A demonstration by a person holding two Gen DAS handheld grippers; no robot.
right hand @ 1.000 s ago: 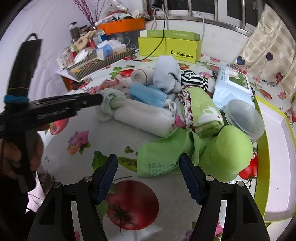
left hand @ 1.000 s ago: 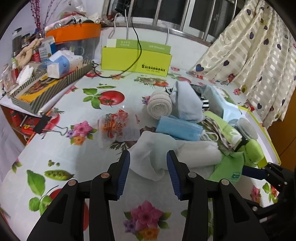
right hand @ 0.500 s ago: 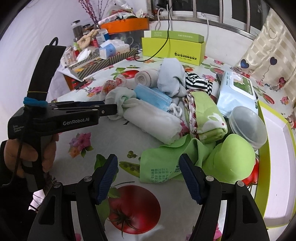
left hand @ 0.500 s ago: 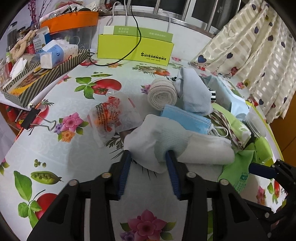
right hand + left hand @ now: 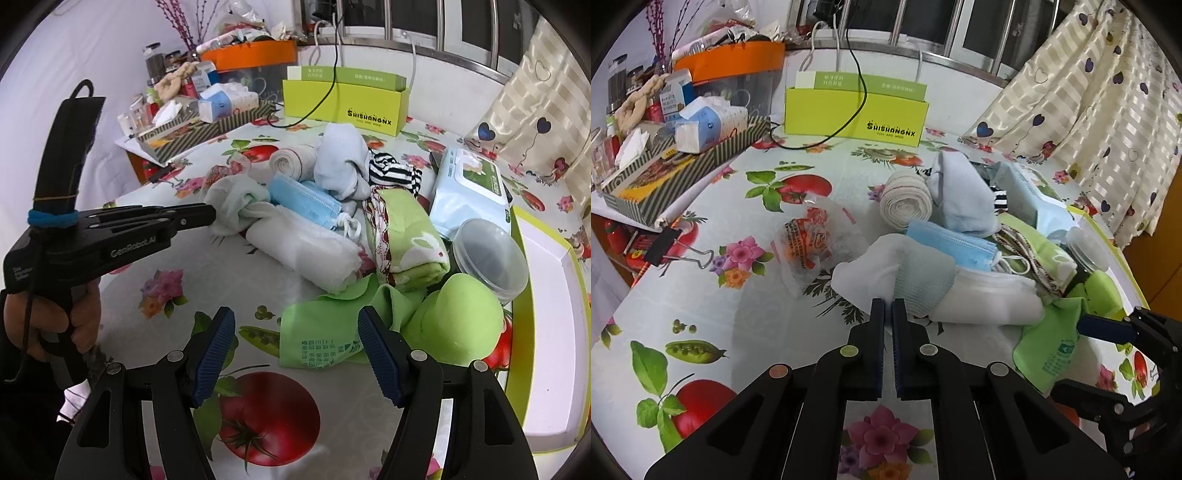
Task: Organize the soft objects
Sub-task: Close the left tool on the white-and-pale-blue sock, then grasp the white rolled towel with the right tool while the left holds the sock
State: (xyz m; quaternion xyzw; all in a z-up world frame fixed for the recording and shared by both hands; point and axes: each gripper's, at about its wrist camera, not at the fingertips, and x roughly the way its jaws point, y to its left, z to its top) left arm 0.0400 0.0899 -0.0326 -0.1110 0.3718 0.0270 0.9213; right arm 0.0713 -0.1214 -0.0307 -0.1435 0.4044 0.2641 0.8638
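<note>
While the yellow-green box (image 5: 855, 112) reads "SHISHANGNX", left gripper (image 5: 888, 308) fingers pinch the white sock (image 5: 892, 275); right gripper (image 5: 296, 329) fingers spread.

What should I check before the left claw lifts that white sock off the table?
1. Left claw shut on the white knitted sock: ok, its jaws have just been closing onto the sock's edge.
2. How firm the pinch is: cannot tell.
3. Sock free of neighbours: not ok, the pale blue pleated face mask lies against it.
4. Right claw clear of the sock: ok, open above the light green cloth.
5. Bare flowered tablecloth beside the sock: ok.
</note>
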